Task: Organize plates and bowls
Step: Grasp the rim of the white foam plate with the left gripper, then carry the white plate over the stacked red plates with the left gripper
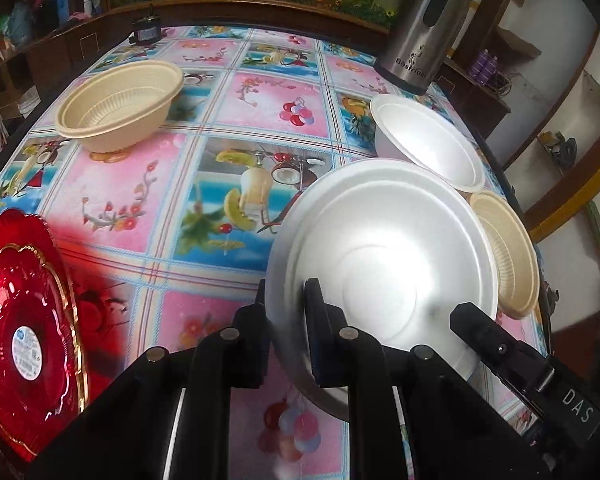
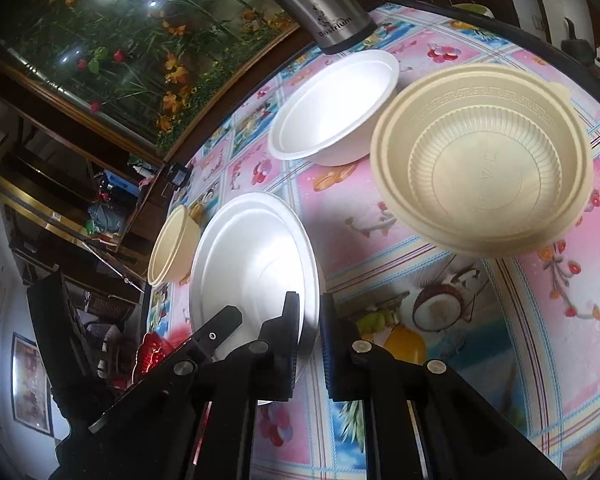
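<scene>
The white plate point(image 1: 380, 264) is clamped at opposite rim edges by the closed left gripper point(image 1: 286, 312) and right gripper point(image 2: 310, 320), tilted above the tablecloth point(image 1: 204, 128). A white bowl point(image 1: 428, 140) and beige bowl point(image 1: 508, 252) sit just beyond; another beige bowl point(image 1: 124, 100), a red plate point(image 1: 28, 328) and a steel flask point(image 1: 424, 28) stand farther off

red plate point(image 1: 28, 320) — cut off left, flask point(image 1: 428, 24) top cropped

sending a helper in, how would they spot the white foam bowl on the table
Find the steel thermos at the table's far edge. The white foam bowl sits right before it: deep and smooth, unlike the flat white foam plate or the ribbed beige bowls.
</scene>
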Available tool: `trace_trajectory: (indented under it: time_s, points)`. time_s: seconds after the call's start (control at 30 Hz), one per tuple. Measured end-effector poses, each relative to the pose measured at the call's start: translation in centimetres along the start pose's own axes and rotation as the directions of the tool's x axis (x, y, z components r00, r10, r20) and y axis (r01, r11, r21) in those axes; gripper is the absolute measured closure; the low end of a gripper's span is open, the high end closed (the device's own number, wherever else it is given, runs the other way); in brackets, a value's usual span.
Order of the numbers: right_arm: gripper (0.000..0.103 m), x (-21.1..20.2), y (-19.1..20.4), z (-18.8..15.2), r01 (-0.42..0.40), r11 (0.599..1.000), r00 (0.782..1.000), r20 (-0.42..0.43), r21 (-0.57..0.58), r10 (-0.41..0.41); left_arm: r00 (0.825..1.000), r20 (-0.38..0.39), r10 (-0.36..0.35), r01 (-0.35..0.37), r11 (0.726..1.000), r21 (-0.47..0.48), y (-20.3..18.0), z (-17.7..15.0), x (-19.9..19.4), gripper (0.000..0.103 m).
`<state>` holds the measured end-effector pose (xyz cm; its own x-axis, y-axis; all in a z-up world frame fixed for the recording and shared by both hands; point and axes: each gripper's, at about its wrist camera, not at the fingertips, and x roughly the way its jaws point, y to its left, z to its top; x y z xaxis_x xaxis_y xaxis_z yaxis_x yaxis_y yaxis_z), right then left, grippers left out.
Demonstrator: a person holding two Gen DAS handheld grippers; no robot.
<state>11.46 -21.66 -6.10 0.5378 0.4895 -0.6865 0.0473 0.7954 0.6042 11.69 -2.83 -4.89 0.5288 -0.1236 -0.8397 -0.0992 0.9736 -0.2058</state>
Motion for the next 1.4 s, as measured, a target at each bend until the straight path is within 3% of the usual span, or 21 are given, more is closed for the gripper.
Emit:
trace_trajectory:
  time_s: [0.33,0.7,1.4]
  points:
    - [0.094,-2.0,2.7,-2.2,-0.041,0.997,0.999,0.016,-0.067,0.043,0.999,0.044,-0.015,0.016,0.999,-0.037,2.7,-1.4,-4.0,0.09]
    - [0.095,-2.2,8.3,-4.5,-0.109,0.976,0.994,-0.013,-0.186,0.109,0.992,0.128,0.011,0.005,0.993,-0.118,7.8,-2.5,-9.1,0.09]
    - [0.095,-0.4,14.4,-8.7,-0.179,0.941,0.983,-0.098,-0.286,0.157,0.983,0.168,0.073,-0.034,0.973,-0.227,13.9,-5.3,-12.1,0.09]
